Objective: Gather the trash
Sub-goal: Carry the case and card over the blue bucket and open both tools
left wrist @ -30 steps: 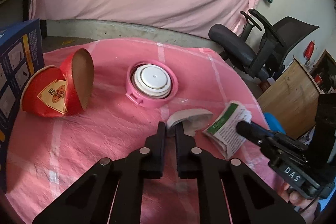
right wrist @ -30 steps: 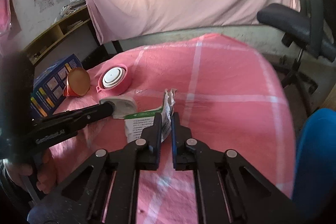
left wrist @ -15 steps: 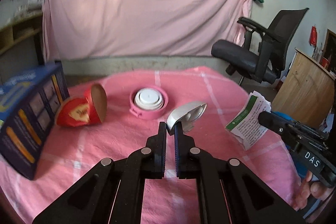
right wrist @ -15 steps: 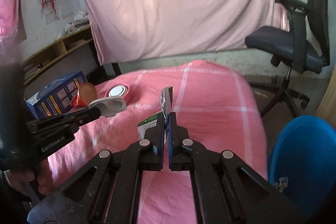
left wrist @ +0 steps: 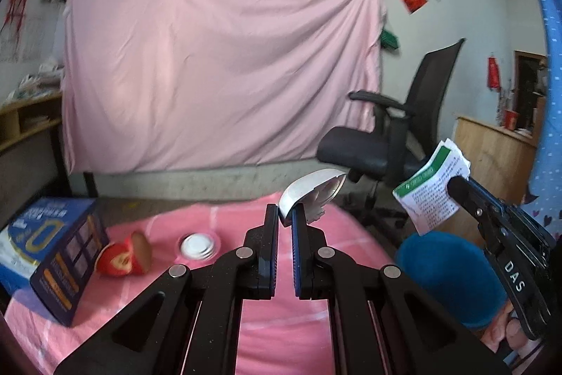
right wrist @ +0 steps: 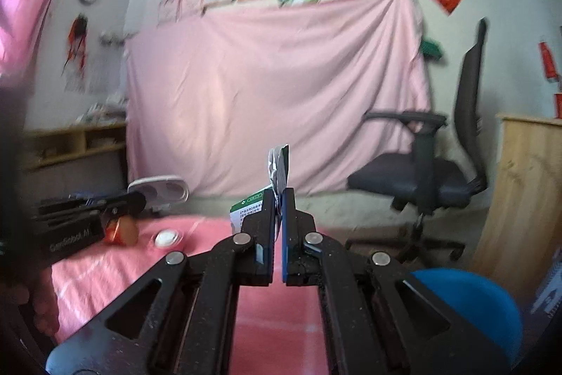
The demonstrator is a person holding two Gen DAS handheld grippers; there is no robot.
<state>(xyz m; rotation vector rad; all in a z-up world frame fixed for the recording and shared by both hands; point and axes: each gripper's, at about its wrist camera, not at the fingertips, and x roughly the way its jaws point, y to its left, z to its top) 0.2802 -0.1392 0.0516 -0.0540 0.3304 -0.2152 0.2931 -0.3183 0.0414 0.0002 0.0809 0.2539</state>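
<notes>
My left gripper (left wrist: 284, 217) is shut on a white plastic tray piece (left wrist: 309, 190) and holds it high above the pink table (left wrist: 210, 322); it also shows in the right wrist view (right wrist: 158, 187). My right gripper (right wrist: 279, 199) is shut on a green-and-white paper packet (right wrist: 277, 171), also seen in the left wrist view (left wrist: 430, 190), raised above the table's right side. A blue bin (left wrist: 446, 273) sits below the packet, off the table's right edge; it also shows in the right wrist view (right wrist: 467, 304).
On the table lie a red paper cup on its side (left wrist: 123, 257), a pink-rimmed white lid (left wrist: 197, 245) and a blue box (left wrist: 63, 252) at the left. A black office chair (left wrist: 393, 143) and a wooden cabinet (left wrist: 491, 150) stand beyond the table.
Both grippers have lifted their trash well above the table and tilted up. The blue bin has come into view under the right gripper.
</notes>
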